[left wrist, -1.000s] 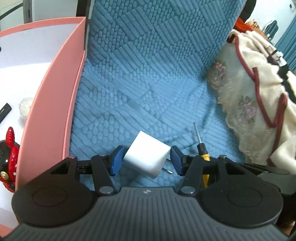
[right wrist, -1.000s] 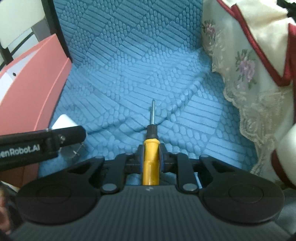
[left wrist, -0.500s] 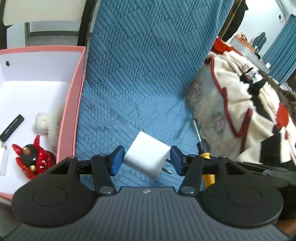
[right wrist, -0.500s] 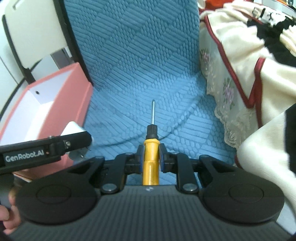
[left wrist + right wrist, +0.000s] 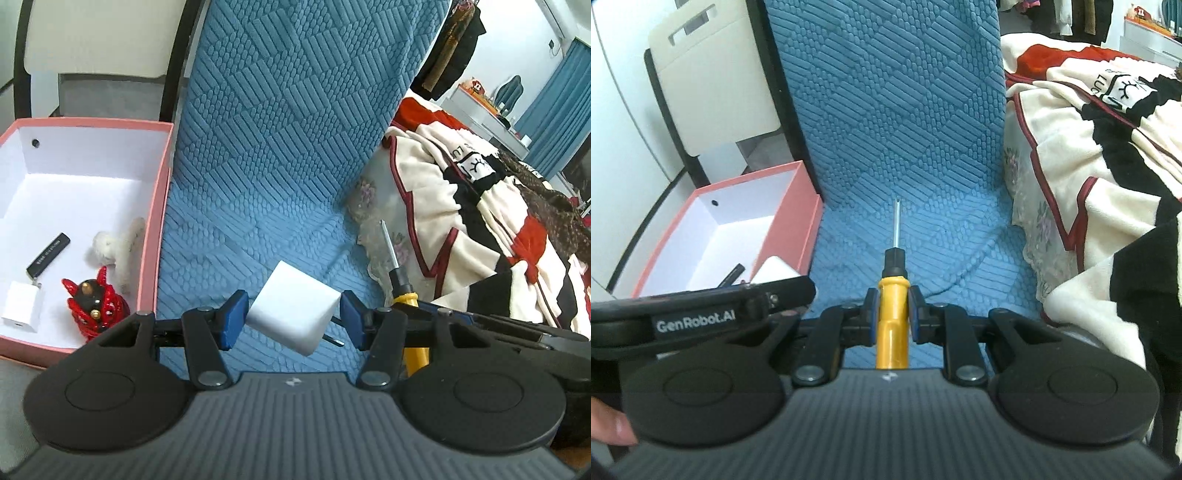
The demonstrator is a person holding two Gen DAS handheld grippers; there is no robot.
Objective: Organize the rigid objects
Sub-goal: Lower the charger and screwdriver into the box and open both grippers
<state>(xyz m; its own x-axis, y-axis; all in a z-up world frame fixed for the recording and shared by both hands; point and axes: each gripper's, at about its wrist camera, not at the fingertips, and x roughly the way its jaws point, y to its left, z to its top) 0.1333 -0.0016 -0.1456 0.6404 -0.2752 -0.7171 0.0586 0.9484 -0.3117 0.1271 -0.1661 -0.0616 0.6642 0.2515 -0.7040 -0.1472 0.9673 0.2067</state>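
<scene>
Sideways, "GenRobot.AI" on left gripper [image 5: 768,299]

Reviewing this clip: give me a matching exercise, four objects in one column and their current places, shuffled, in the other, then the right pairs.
Objects:
1. white charger cube
2. yellow-handled screwdriver
3. black stick
4. patterned blanket

Places:
A. lying on the white floor of the pink box
B. clamped in the right gripper
C. heaped to the right of the blue cushion
D. clamped in the left gripper

Pairs: 1-D, 2-B, 3-A, 4-C
</scene>
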